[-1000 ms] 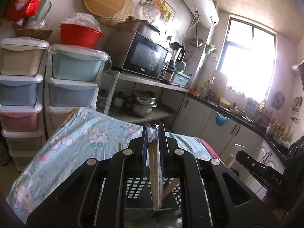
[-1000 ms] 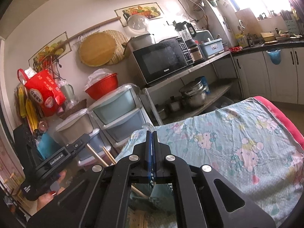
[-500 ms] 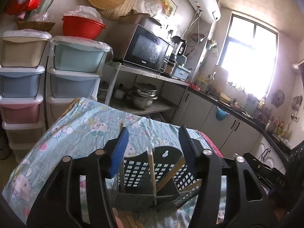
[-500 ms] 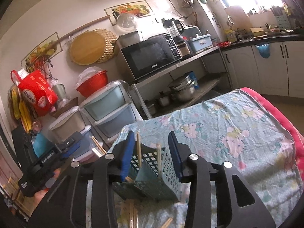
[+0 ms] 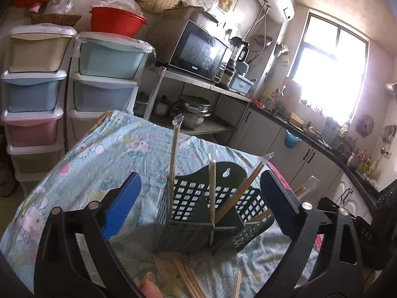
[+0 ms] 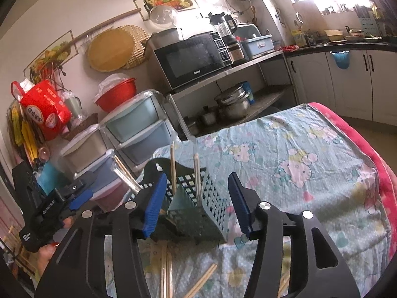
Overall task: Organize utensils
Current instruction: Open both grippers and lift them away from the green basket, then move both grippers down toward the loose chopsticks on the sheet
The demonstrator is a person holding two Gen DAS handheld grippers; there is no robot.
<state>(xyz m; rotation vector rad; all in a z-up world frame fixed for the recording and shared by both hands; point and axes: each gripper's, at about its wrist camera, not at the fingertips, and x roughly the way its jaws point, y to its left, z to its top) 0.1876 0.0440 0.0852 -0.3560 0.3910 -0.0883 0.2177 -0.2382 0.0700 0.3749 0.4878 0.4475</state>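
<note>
A dark green perforated utensil basket (image 5: 188, 203) stands on the patterned cloth, directly ahead of both grippers. Three wrapped chopstick pairs (image 5: 173, 154) stand or lean in its compartments. My left gripper (image 5: 199, 181) is open and its jaws are still opening, wide on either side of the basket without touching it. In the right wrist view the basket (image 6: 213, 198) shows a lighter side wall, with upright chopsticks (image 6: 173, 168) inside. My right gripper (image 6: 197, 177) is about half open, its jaws opening, with no pad pressing on anything. Loose chopsticks (image 5: 188, 280) lie on the cloth before the basket.
The table's cloth (image 6: 297, 154) ends in a pink edge at the right. Stacked plastic drawers (image 5: 104, 74) stand behind the table, beside a shelf with a microwave (image 5: 198, 49) and pots. Cabinets and a counter run under the window. A person's fingertip (image 5: 148, 288) shows at the bottom.
Both grippers went from shut to open. The chopsticks the left one gripped now stand free in the basket. Both grippers sank a little toward the table.
</note>
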